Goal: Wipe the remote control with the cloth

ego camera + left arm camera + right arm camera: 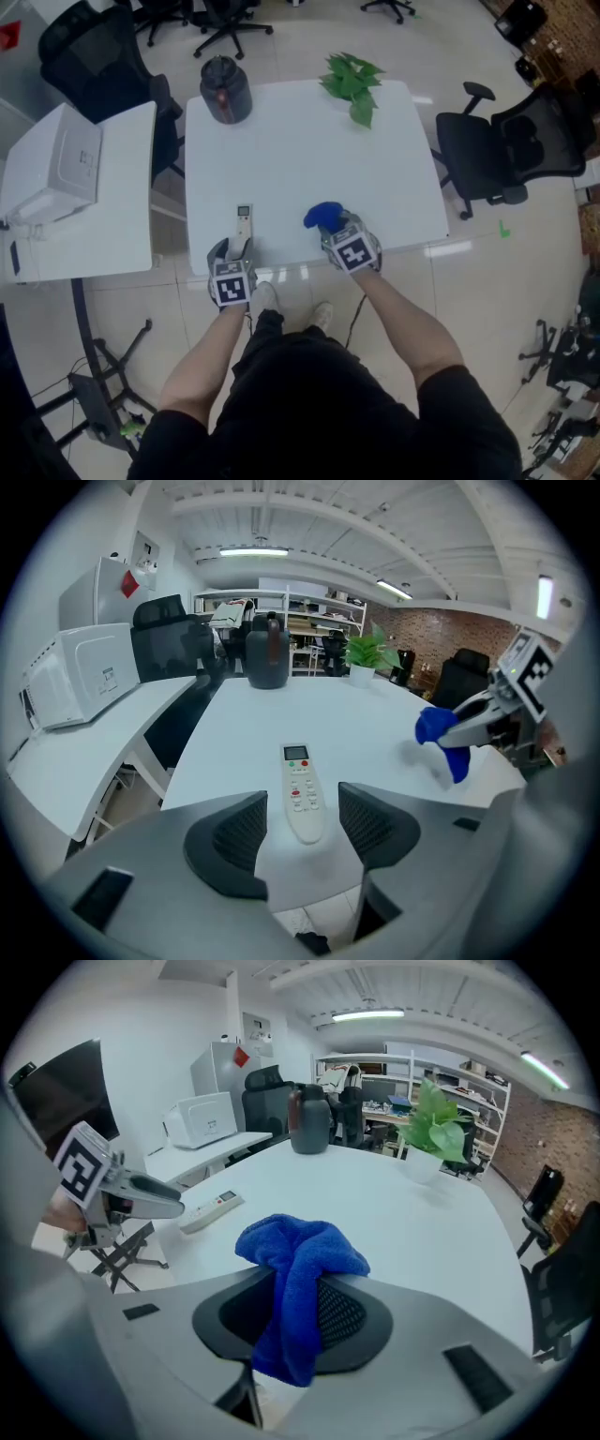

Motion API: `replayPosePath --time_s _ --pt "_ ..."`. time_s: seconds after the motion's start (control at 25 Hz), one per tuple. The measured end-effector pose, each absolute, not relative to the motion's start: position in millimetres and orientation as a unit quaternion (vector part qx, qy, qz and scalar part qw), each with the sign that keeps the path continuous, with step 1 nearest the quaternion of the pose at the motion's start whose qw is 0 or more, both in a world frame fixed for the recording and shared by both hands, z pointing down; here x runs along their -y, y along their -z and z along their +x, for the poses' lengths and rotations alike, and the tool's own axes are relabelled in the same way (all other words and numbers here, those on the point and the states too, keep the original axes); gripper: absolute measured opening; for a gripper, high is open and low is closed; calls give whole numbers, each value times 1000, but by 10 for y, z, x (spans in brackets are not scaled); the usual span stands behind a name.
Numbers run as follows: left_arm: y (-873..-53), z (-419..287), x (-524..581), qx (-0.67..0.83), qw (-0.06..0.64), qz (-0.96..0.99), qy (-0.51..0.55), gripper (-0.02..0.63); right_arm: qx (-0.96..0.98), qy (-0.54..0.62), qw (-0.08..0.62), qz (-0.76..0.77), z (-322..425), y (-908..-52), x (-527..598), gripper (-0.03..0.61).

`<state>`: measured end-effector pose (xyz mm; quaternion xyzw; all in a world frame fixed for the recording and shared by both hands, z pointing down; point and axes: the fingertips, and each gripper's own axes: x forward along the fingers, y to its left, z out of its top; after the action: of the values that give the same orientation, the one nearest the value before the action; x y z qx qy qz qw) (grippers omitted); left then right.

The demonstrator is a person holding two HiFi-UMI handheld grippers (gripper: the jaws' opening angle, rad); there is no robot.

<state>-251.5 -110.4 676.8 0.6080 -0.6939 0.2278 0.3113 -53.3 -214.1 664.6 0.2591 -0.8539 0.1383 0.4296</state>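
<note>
White office table (309,141), remote (244,223) lying at its 7 o'clock edge, left gripper (232,250) wide open and empty, jaw tips flanking the remote's near end, right gripper (339,234) clamped on blue cloth (324,216), at the remote's 3 o'clock.

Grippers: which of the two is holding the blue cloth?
The right gripper: its jaws pinch the cloth. The left gripper is open, and the remote lies ungripped at its jaw tips.
</note>
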Motion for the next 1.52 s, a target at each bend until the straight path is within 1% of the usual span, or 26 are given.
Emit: replayPosePath --time_s 0.28,0.36,0.4,0.48,0.6,0.68,0.88,1.0,1.12,1.28,1.36,1.4,1.52 --pt "-6547 -2417 1069 681 298 634 -213 244 834 -123 475 252 -697 -7008 2289 127" --pt "-6516 -2399 1084 679 292 639 -213 244 829 -112 486 253 -700 -7054 2310 149" --pt "-6504 -2390 1092 678 289 642 -213 244 829 -106 486 255 -702 -7046 2322 168" --pt "-6483 -2370 1104 677 285 645 -212 244 831 -100 482 259 -694 -7006 2319 187" --pt "-6419 -2310 1107 676 276 651 -209 244 837 -107 469 263 -595 -6880 2243 205" --pt "-6317 -2239 1105 673 266 659 -206 244 844 -108 448 274 -482 -6708 2184 206" --pt "-5865 -1913 1063 660 230 691 -183 244 887 -117 359 264 -355 -5984 1785 206" --pt "-5552 -1627 958 650 203 712 -170 241 904 -116 318 262 -204 -5608 1528 163" --pt "-5314 -1364 806 642 182 726 -166 207 919 -104 285 253 -99 -5309 1299 117" --pt "-5070 -1159 595 642 160 732 -162 108 935 -85 250 236 -98 -4974 1040 71" --pt "-4986 -1102 516 640 149 735 -166 79 941 -84 229 235 -111 -4841 937 51" --pt "-4951 -1093 491 639 144 737 -168 74 942 -83 222 236 -119 -4797 894 41" --pt "-4862 -1124 455 636 128 742 -168 39 944 -76 213 239 -151 -4746 817 22"
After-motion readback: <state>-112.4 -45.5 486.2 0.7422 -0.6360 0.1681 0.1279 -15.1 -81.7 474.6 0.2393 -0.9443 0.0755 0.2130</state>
